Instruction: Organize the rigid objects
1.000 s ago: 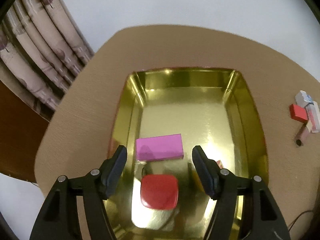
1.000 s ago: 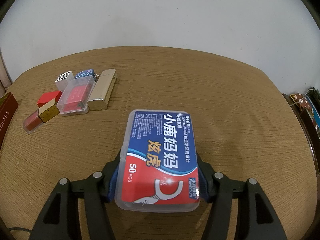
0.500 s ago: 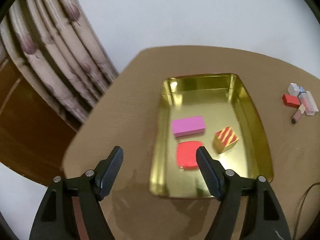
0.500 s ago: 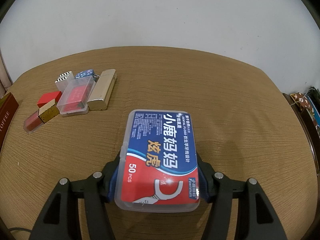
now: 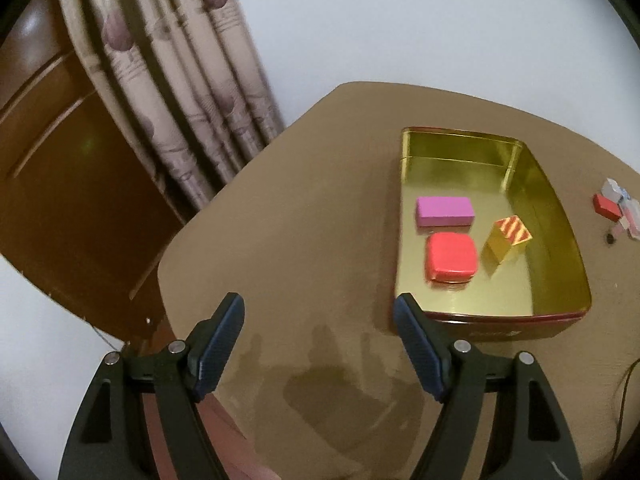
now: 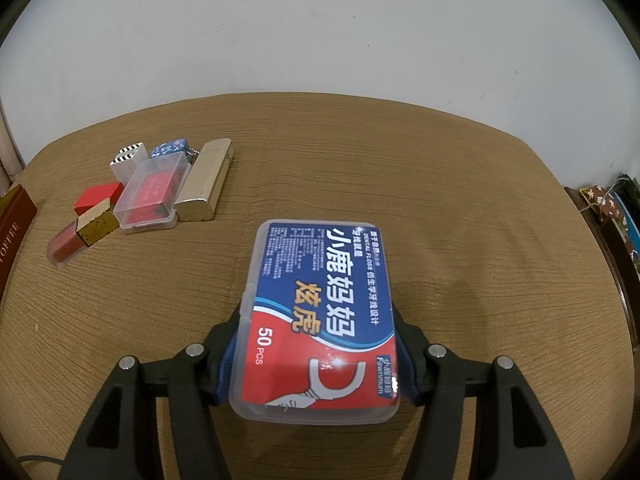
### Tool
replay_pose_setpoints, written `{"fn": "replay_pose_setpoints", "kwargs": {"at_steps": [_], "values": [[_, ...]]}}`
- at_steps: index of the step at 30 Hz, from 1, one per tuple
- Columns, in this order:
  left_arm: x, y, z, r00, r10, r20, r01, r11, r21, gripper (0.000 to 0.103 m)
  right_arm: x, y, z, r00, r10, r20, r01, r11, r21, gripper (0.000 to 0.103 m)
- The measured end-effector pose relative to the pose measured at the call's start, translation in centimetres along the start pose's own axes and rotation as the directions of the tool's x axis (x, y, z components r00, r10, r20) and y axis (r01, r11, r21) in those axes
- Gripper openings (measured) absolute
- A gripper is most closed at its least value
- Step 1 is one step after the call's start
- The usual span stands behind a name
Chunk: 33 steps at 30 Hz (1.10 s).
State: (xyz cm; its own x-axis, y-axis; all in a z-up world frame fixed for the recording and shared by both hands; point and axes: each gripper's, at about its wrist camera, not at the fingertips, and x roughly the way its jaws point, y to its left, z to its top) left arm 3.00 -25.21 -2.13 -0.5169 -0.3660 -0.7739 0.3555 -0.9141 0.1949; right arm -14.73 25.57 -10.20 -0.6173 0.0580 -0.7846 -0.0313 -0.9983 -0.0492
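- Gold tin (image 5: pixel 556 240) sits open on the tan table (image 5: pixel 304 240), up and right of the left gripper (image 5: pixel 320 344)
- Left gripper: jaws spread wide with nothing between them, over bare table short of the tin's near wall
- Inside the tin: pink block (image 5: pixel 445 211) toward the far end, red rounded case (image 5: pixel 451 257) just in front of it, gold cube (image 5: pixel 507 239) with a red-striped top to the right of the red case; the three lie close together, and contact cannot be judged
- Curtain (image 5: pixel 168 80) and brown wood panel (image 5: pixel 68 152) stand beyond the table's left edge
- Right gripper (image 6: pixel 316 354): pinching the floss box (image 6: pixel 320 312) by its long sides, near end between the pads; clear plastic, blue and red label facing up
- Whether the floss box rests on the table or is lifted cannot be told
- Pile of small items at far left in the right view: clear box (image 6: pixel 150 192) with red contents, silver lighter (image 6: pixel 206 180) touching its right side, red cube (image 6: pixel 98 196), gold-flecked block (image 6: pixel 98 226), striped cube (image 6: pixel 128 156), blue cube (image 6: pixel 170 148)
- Pile lies well apart from the floss box
- Dark red edge (image 6: pixel 12 224) lettered "TOFFEE" shows at the far left
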Motion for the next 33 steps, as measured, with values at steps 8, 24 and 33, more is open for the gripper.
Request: {"fn": "replay_pose_setpoints", "kwargs": {"at_steps": [8, 24, 33], "values": [[1.5, 1.6, -0.6, 0.999, -0.014, -0.051, 0.011, 0.998, -0.061, 0.078, -0.7, 1.4, -0.1, 0.998, -0.06, -0.007, 0.06, 0.998, -0.015, 0.061], [2.3, 1.4, -0.7, 0.997, -0.022, -0.069, 0.016, 0.996, -0.091, 0.079, -5.4, 9.8, -0.6, 0.996, 0.094, 0.013, -0.091, 0.984, -0.155, 0.061], [2.7, 2.5, -0.4, 0.997, -0.014, -0.079, 0.004, 0.991, -0.133, 0.079, -7.9, 16.6, -0.1, 0.978, 0.206, 0.018, -0.192, 0.94, -0.281, 0.061]]}}
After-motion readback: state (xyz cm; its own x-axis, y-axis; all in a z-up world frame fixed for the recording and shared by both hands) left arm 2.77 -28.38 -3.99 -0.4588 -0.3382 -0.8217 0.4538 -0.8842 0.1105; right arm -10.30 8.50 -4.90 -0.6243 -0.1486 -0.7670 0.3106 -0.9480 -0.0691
